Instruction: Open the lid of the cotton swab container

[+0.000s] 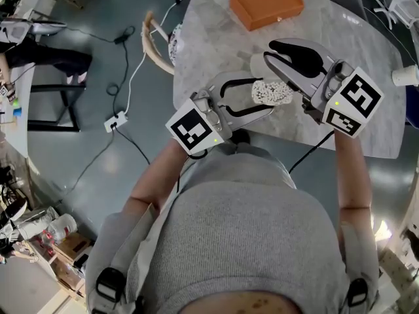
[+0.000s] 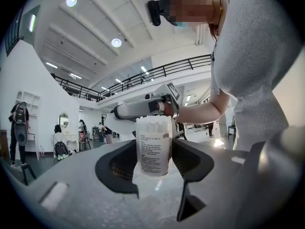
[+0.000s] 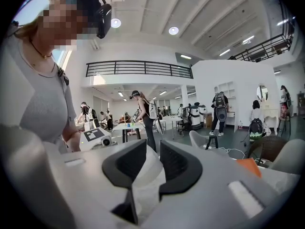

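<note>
The cotton swab container (image 1: pixel 275 91) is a clear tub with a printed label, and its top is uncovered so the white swab ends show. My left gripper (image 1: pixel 262 94) is shut on its sides and holds it over the near edge of the table. In the left gripper view the container (image 2: pixel 153 142) stands upright between the pads (image 2: pixel 125 162), with the right gripper (image 2: pixel 143 109) just behind it. My right gripper (image 1: pixel 269 51) hovers just beyond the container, shut on the white lid (image 1: pixel 256 64). In the right gripper view the lid (image 3: pixel 145 180) fills the gap between the jaws.
An orange box (image 1: pixel 266 4) lies at the far side of the marble table (image 1: pixel 216 38). A white paper cup (image 1: pixel 406 76) stands at the right edge. A wooden chair (image 1: pixel 154 44) and a power strip with cables (image 1: pixel 118 120) are on the floor to the left.
</note>
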Available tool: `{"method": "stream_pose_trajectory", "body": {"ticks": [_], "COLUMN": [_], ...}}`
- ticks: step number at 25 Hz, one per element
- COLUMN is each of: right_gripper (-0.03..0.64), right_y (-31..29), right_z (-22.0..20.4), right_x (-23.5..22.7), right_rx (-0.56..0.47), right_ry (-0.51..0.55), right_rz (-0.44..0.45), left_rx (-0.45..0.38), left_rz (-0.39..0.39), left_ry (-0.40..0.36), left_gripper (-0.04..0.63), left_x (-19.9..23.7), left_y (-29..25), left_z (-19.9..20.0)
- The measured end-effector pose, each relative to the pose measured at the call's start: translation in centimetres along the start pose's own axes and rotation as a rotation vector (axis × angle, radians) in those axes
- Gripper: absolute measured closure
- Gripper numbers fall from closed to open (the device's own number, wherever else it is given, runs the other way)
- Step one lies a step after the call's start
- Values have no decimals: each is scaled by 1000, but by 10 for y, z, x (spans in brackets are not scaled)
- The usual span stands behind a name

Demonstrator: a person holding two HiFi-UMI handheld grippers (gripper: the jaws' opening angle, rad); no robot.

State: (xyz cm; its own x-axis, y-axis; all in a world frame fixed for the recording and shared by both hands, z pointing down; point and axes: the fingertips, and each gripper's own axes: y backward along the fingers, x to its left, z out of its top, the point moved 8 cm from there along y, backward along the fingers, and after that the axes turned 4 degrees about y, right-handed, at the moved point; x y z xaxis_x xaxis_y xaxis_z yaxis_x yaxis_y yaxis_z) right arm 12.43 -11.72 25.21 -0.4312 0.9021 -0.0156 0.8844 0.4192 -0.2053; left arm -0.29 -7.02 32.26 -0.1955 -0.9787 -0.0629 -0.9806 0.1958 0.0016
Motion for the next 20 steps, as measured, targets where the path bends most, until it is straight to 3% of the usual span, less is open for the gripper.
{"method": "stream_pose_trajectory", "body": {"ticks": [10,20], "right_gripper": [525,514], "right_y": [0,17], "right_z": [-6,-1], "right_x": [0,9], "right_rx": [2,-112], "right_ry": [-5,57], "right_rz": [2,58], "left_rx": [3,29], "left_rz": [-12,-8], "left_ry": [12,18], "left_gripper": [368,370], "left_x": [0,3], "left_y": [0,2], "left_z": [-5,-10]}}
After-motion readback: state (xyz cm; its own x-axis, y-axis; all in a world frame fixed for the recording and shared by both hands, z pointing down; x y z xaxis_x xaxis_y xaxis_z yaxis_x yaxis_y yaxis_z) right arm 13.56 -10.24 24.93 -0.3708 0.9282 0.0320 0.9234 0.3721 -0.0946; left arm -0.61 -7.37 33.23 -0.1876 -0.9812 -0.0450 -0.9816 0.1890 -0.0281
